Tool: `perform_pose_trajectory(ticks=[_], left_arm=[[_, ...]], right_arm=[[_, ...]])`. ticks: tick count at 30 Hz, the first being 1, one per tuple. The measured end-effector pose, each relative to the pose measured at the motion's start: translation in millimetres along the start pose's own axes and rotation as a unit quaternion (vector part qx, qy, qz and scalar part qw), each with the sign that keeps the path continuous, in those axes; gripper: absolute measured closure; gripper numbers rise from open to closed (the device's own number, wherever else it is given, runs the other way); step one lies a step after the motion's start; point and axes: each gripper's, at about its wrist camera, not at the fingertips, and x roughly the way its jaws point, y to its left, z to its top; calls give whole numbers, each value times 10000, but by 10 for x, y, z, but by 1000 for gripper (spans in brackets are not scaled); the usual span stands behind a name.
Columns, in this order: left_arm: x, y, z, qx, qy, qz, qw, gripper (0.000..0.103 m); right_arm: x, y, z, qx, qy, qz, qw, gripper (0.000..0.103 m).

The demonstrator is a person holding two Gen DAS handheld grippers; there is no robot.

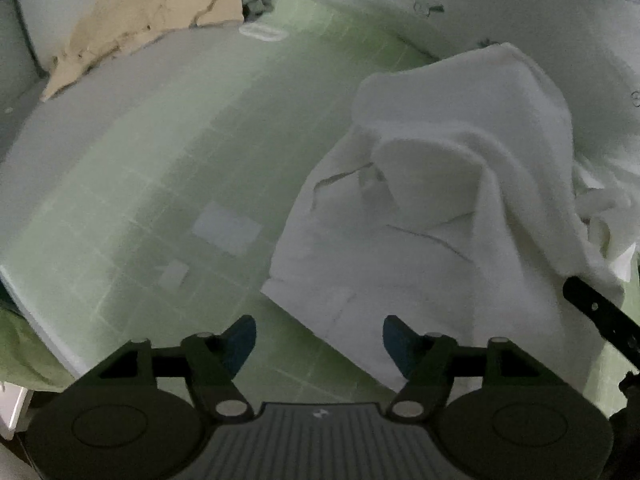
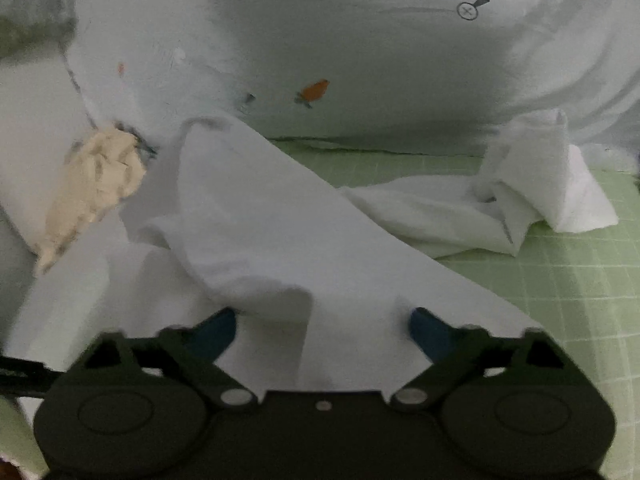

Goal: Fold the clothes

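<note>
A white garment (image 1: 440, 208) lies rumpled on the green grid mat (image 1: 132, 184), raised in a hump at the right. My left gripper (image 1: 320, 338) is open and empty, its blue fingertips just above the garment's near left corner. In the right wrist view the same white garment (image 2: 280, 232) spreads under my right gripper (image 2: 324, 324), which is open with the cloth lying between its blue fingers (image 2: 424, 332). A further bunched part of white cloth (image 2: 532, 188) lies on the mat (image 2: 560, 300) at the right.
A beige garment (image 1: 160, 12) is heaped at the mat's far left corner, also visible in the right wrist view (image 2: 96, 184). A grey sheet (image 1: 100, 112) covers the mat's left part. A pale printed cloth (image 2: 360, 60) hangs behind. My right gripper's black body (image 1: 600, 320) shows at right.
</note>
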Motion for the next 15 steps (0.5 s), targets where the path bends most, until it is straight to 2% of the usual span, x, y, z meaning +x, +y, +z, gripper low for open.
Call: perform_pose_trajectory(ticks=[1, 2, 4, 5, 7, 10, 12, 15], left_arm=[[35, 22, 33, 11, 47, -33, 10000, 32], [70, 45, 66, 22, 93, -66, 9999, 32], [141, 90, 132, 45, 187, -131, 9997, 32], [176, 111, 164, 55, 233, -164, 9996, 32], [239, 110, 222, 52, 292, -214, 9993, 32], [327, 79, 280, 19, 371, -236, 9990, 32], [377, 70, 293, -65, 450, -256, 9986, 32], [466, 51, 289, -279, 592, -295, 9974, 32]], right_arm=[[16, 1, 13, 54, 10, -87, 9999, 46], [1, -30, 24, 173, -24, -85, 9998, 65], [-29, -94, 45, 411, -91, -81, 9991, 80], [-67, -111, 60, 448, -162, -132, 9988, 92], [-217, -150, 97, 315, -399, -453, 9977, 96], [-462, -495, 134, 327, -652, -1304, 9888, 97], [-626, -724, 158, 334, -818, -1866, 9785, 97], [-871, -1069, 194, 341, -1061, -2696, 9565, 97]])
